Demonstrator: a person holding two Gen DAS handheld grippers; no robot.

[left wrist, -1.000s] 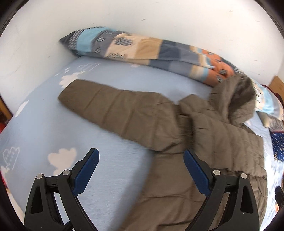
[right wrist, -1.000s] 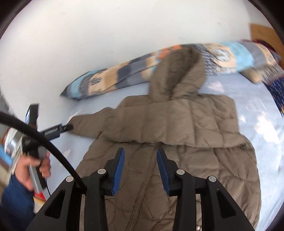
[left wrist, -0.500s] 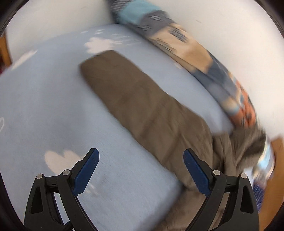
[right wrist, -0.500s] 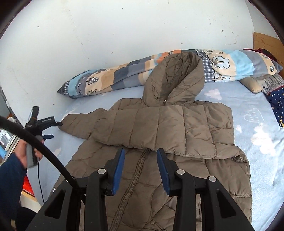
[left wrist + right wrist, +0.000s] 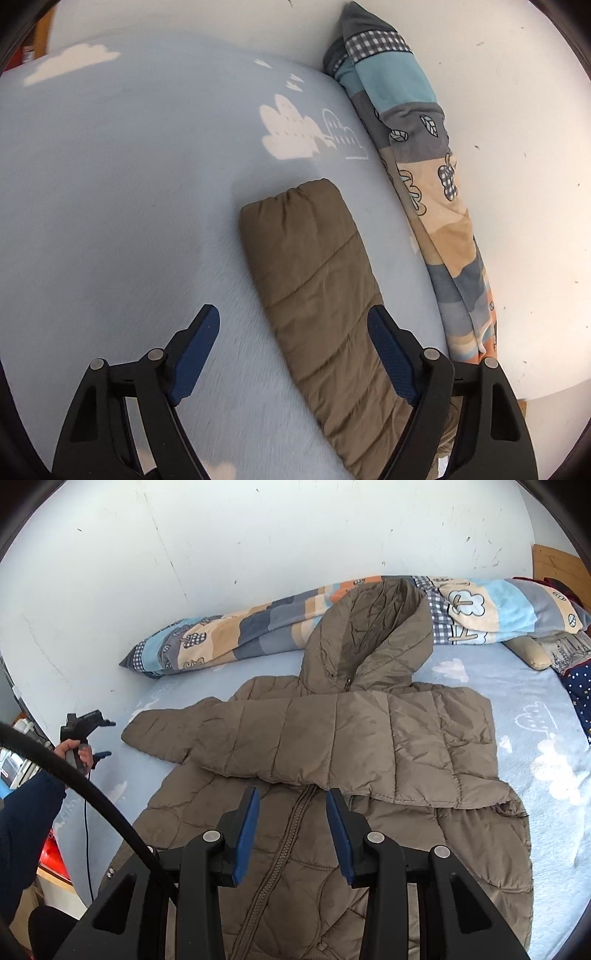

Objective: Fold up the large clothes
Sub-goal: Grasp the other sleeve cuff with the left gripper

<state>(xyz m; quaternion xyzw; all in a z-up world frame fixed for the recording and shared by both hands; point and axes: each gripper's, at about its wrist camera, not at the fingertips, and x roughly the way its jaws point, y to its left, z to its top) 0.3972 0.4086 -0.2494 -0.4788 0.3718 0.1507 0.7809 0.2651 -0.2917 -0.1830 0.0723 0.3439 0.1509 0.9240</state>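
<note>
On the bed, your left gripper, jaws apart and just narrowing, straddles the jacket sleeve; a shallow pinch risks slipping off the padding. Right gripper jaws stand apart, empty.

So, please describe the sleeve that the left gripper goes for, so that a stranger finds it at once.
On the light blue bed sheet lies a brown puffer jacket. Its outstretched sleeve points toward the left gripper. Unlike the other sleeve, folded across the chest, this one lies flat on the sheet.
</note>
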